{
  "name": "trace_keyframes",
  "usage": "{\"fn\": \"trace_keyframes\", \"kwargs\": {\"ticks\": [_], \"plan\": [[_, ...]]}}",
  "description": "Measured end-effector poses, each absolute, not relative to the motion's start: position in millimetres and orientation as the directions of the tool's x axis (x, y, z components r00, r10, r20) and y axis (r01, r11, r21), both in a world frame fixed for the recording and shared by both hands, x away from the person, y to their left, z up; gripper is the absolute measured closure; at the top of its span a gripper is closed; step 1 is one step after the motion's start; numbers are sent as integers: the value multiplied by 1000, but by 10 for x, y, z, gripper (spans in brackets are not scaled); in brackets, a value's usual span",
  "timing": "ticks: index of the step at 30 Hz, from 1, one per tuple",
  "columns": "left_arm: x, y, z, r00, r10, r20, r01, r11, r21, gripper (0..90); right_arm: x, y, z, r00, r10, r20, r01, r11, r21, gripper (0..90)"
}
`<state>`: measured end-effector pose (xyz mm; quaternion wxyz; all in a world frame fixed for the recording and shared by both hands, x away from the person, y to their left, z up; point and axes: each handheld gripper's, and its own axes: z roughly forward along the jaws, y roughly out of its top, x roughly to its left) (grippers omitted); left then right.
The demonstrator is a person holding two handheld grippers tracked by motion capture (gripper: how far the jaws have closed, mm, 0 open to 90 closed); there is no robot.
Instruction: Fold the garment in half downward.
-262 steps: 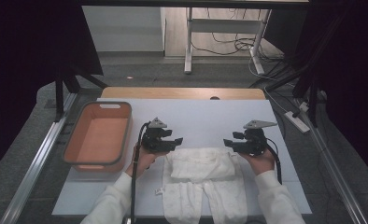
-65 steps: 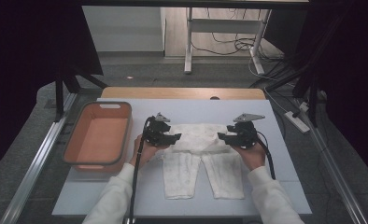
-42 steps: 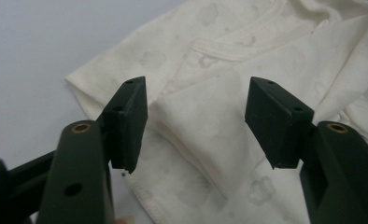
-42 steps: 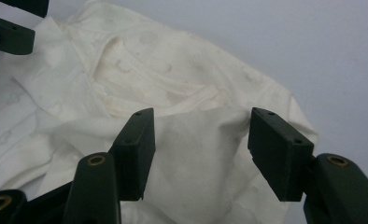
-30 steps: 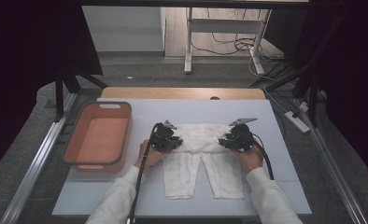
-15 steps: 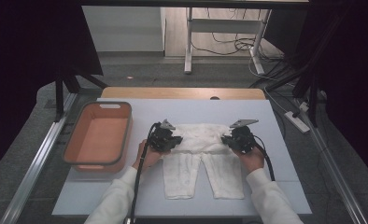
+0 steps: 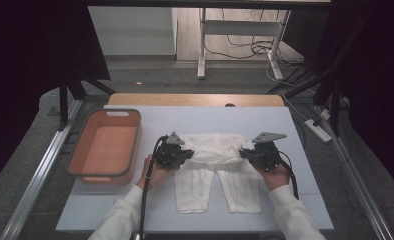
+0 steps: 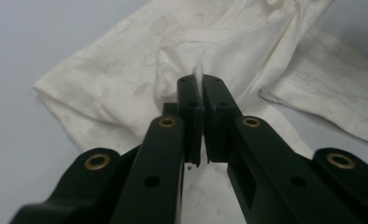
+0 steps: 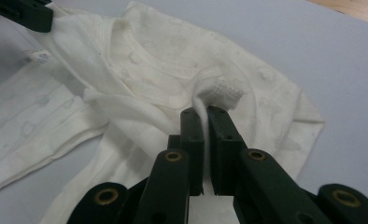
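A white baby garment [image 7: 212, 167] lies on the pale table, its two legs pointing toward the person and its upper part bunched up between the grippers. My left gripper [image 7: 189, 153] is shut on a fold of the cloth at the garment's left upper edge; in the left gripper view the garment [image 8: 126, 70] spreads beyond the left gripper [image 8: 198, 84], with a sliver of cloth pinched between the pads. My right gripper [image 7: 244, 152] is shut on the right upper edge. The right gripper [image 9: 204, 114] pinches a ribbed hem of the garment [image 9: 154, 60], lifted a little off the table.
An orange tub [image 7: 104, 150] stands empty at the left of the table [image 7: 305, 200]. A wooden strip [image 7: 195, 99] runs along the far edge. Metal rails flank the table, with dark curtains, cables and a desk frame beyond.
Both grippers have closed on the garment's upper edge and drawn it slightly up and toward the person, so the top part is gathered. The legs lie as before.
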<state>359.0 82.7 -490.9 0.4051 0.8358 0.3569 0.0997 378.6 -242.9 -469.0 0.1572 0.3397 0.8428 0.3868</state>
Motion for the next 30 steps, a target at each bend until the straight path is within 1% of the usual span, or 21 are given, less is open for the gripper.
{"fn": "trace_keyframes", "kwargs": {"ticks": [4, 30], "plan": [[3539, 848, -4924, 722, 679, -134, 523, -408, 748, 857, 3702, -2415, -4698, -732, 681, -4, 445, 483, 754, 849], [3332, 890, -5017, 729, 671, -136, 530, -428, 732, 855, 3487, -2382, -4779, -767, 642, -2, 434, 521, 735, 846]]}}
